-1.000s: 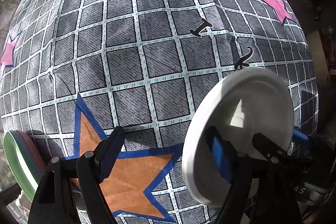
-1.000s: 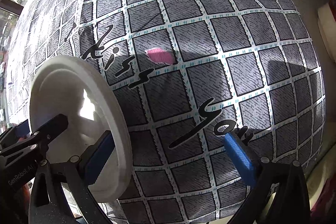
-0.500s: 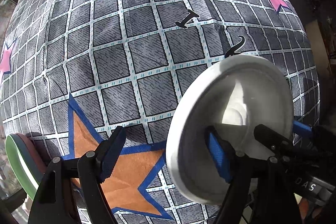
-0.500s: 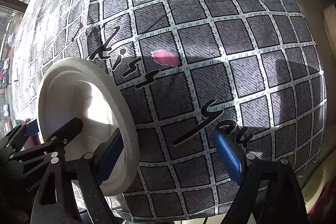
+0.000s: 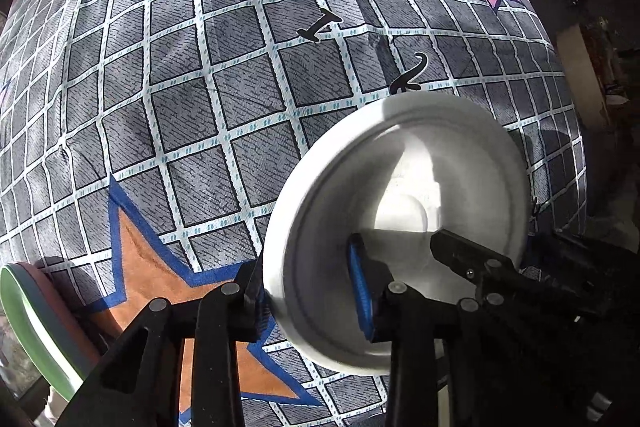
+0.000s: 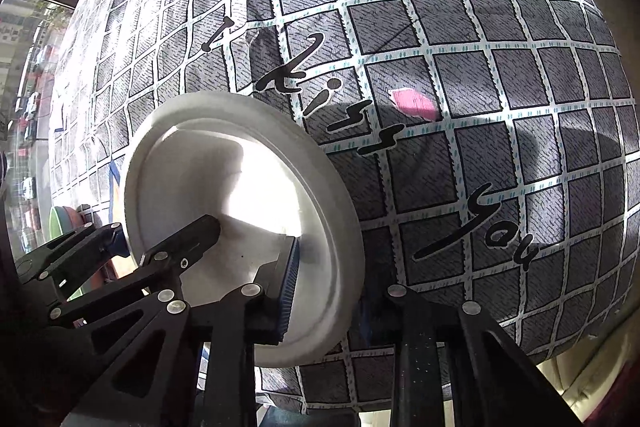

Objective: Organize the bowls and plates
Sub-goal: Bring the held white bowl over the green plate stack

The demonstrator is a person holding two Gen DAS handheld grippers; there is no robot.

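My left gripper (image 5: 308,299) and right gripper (image 6: 328,291) are both closing on opposite rims of one white plate (image 5: 404,187), pads touching it, plate tilted on edge lower-centre above the checked star-print cloth (image 5: 224,75). Green and pink plates (image 5: 28,315) sit at lower left.

A plain white plate (image 5: 400,187) over a grey checked cloth (image 5: 224,107) with white grid lines, orange, pink and turquoise stars and black script, beside a green-and-pink plate stack (image 5: 28,323).
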